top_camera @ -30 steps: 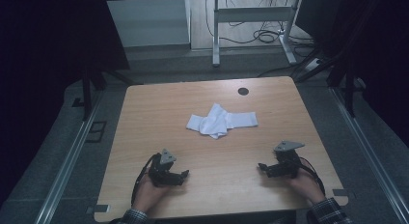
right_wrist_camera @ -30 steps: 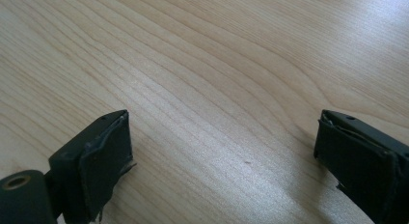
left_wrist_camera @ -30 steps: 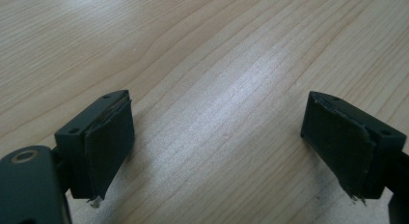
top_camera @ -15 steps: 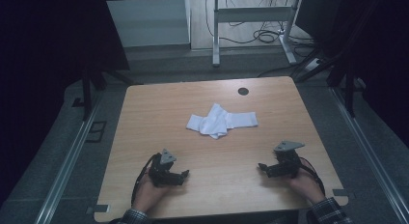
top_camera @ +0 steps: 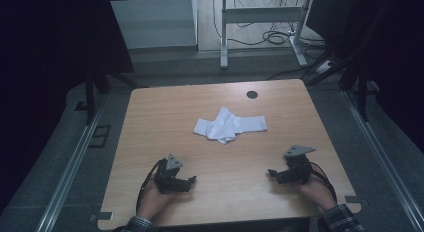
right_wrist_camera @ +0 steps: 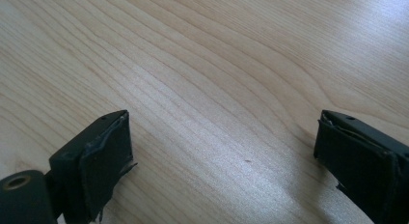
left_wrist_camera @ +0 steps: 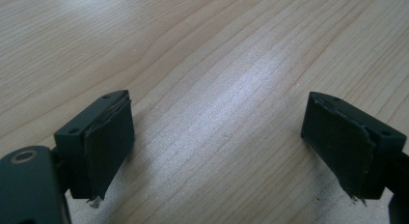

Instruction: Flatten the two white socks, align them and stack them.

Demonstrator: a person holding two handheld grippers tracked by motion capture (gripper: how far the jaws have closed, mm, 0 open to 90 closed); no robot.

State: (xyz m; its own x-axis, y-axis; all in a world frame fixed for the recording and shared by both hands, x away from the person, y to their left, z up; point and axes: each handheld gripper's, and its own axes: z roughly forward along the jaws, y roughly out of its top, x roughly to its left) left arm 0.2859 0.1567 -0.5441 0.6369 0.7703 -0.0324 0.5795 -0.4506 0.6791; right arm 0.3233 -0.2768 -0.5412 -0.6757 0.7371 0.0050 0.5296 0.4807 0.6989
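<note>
A crumpled white cloth lies near the middle of the wooden table. My left gripper rests low at the front left, held by a hand, well short of the cloth. My right gripper rests at the front right, also apart from the cloth. In the left gripper view the jaws stand wide apart over bare wood, the left gripper open and holding nothing. In the right gripper view the right gripper is likewise open above plain tabletop.
A round dark hole sits near the table's far edge. Beyond the table stands a metal frame with cables on the floor. Rails run along both sides of the table.
</note>
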